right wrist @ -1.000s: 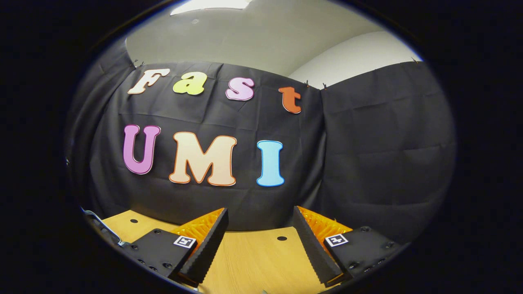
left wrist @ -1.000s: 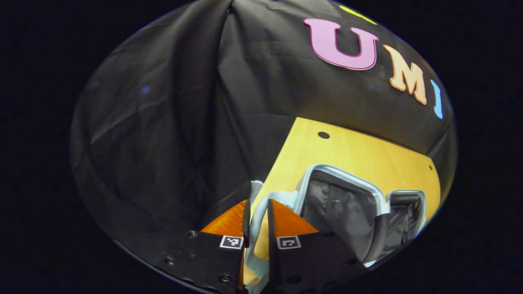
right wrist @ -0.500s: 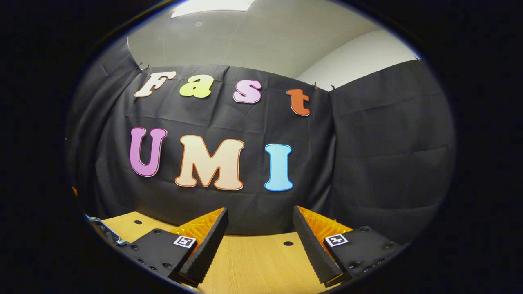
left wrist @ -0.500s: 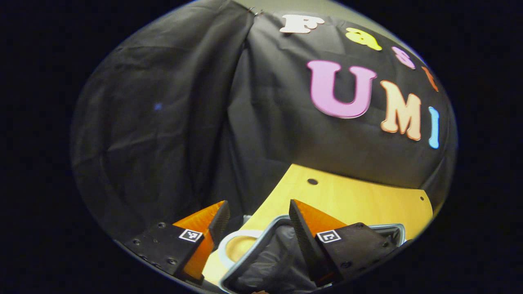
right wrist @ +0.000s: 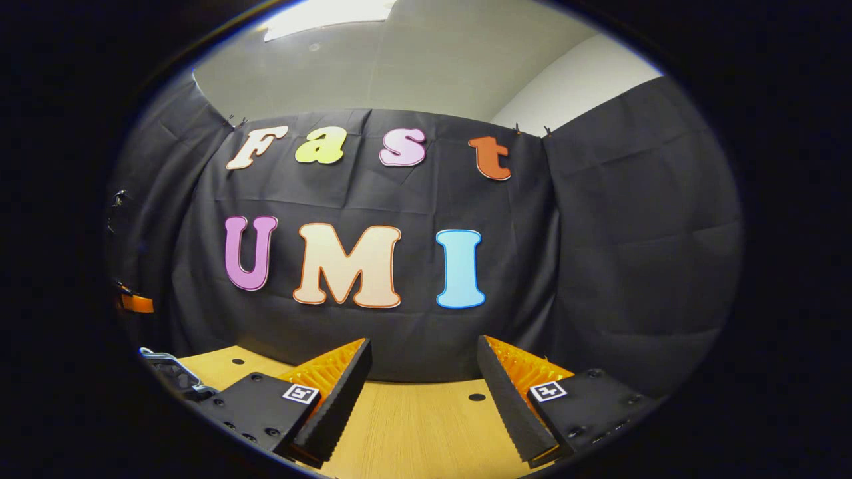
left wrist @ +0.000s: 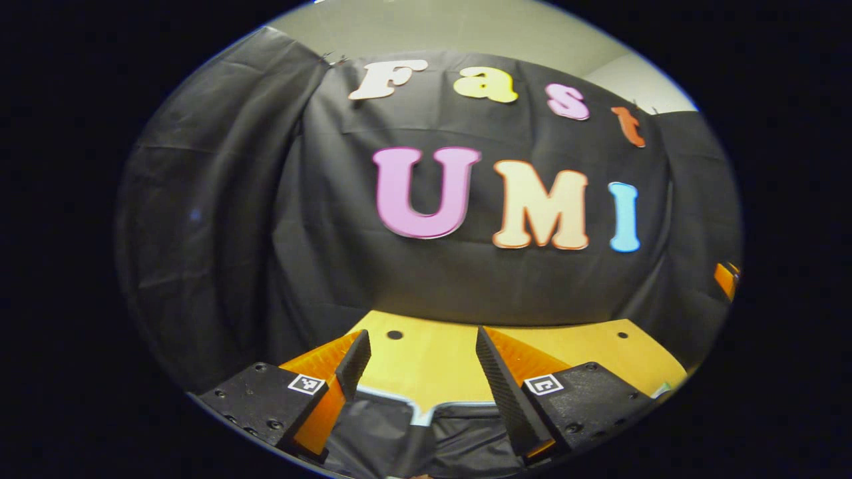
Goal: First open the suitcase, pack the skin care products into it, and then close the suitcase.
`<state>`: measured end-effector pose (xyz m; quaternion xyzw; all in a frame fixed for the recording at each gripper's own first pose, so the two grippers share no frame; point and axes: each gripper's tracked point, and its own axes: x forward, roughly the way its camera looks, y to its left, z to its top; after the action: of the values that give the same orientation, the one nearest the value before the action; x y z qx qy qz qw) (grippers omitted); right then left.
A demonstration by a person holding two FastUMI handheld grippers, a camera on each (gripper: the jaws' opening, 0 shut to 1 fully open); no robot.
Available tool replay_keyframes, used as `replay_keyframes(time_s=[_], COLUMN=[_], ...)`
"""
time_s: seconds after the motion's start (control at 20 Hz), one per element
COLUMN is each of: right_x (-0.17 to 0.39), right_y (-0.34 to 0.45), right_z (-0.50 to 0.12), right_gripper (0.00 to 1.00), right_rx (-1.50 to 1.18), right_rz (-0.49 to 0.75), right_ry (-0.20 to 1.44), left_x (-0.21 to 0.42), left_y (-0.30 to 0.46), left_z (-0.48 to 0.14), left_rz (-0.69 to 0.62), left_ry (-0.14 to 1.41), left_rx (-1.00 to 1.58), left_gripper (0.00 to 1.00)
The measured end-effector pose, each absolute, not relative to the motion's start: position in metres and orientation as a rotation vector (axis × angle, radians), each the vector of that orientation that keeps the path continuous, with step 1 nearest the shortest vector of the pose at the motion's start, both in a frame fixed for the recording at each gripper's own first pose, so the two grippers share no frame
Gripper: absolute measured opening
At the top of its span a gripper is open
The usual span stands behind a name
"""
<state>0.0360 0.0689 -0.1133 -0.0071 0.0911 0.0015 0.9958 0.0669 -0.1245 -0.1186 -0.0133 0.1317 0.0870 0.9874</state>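
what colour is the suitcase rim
Pale light blue-grey, around a dark lining; the suitcase rim shows best in the left gripper view.

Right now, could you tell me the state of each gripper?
Left gripper: open, holding nothing, above the suitcase.
Right gripper: open, empty.

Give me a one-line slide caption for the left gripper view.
Open left gripper poised above the open suitcase's dark grey fabric lining and pale blue rim on the light wooden table.

Dim booth, bright ceiling light (right wrist: pixel 326 10) overhead, sharp focus, strong fisheye bending at edges.
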Motion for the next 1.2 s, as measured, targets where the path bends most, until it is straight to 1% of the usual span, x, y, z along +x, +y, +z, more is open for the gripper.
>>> replay_keyframes(time_s=[0.05,0.2,0.3,0.35,0.4,0.75,0.9,1.2], right_x=[0.037,0.039,0.039,0.038,0.037,0.020,0.013,-0.007], right_y=[0.063,0.047,0.042,0.039,0.037,0.035,0.037,0.031], right_z=[-0.114,-0.119,-0.124,-0.128,-0.131,-0.147,-0.154,-0.165], right_gripper=[0.98,0.98,0.98,1.00,0.98,0.98,0.99,0.99], right_rx=[-0.002,0.004,0.012,0.015,0.019,0.044,0.040,0.033], right_rz=[0.013,0.050,0.082,0.098,0.113,0.211,0.261,0.291], right_ry=[0.186,0.195,0.207,0.214,0.219,0.259,0.278,0.317], left_x=[0.068,0.072,0.070,0.067,0.062,0.031,0.012,-0.018], left_y=[-0.147,-0.209,-0.247,-0.264,-0.281,-0.391,-0.426,-0.468], left_z=[-0.119,-0.129,-0.139,-0.145,-0.152,-0.222,-0.250,-0.312], left_rz=[0.146,0.077,0.036,0.022,0.005,-0.119,-0.174,-0.250], left_ry=[0.270,0.298,0.308,0.319,0.331,0.459,0.513,0.629], left_rx=[-0.019,-0.012,-0.017,-0.019,-0.021,-0.075,-0.083,-0.067], left_gripper=[0.93,0.92,0.94,0.93,0.93,0.94,0.94,0.93])
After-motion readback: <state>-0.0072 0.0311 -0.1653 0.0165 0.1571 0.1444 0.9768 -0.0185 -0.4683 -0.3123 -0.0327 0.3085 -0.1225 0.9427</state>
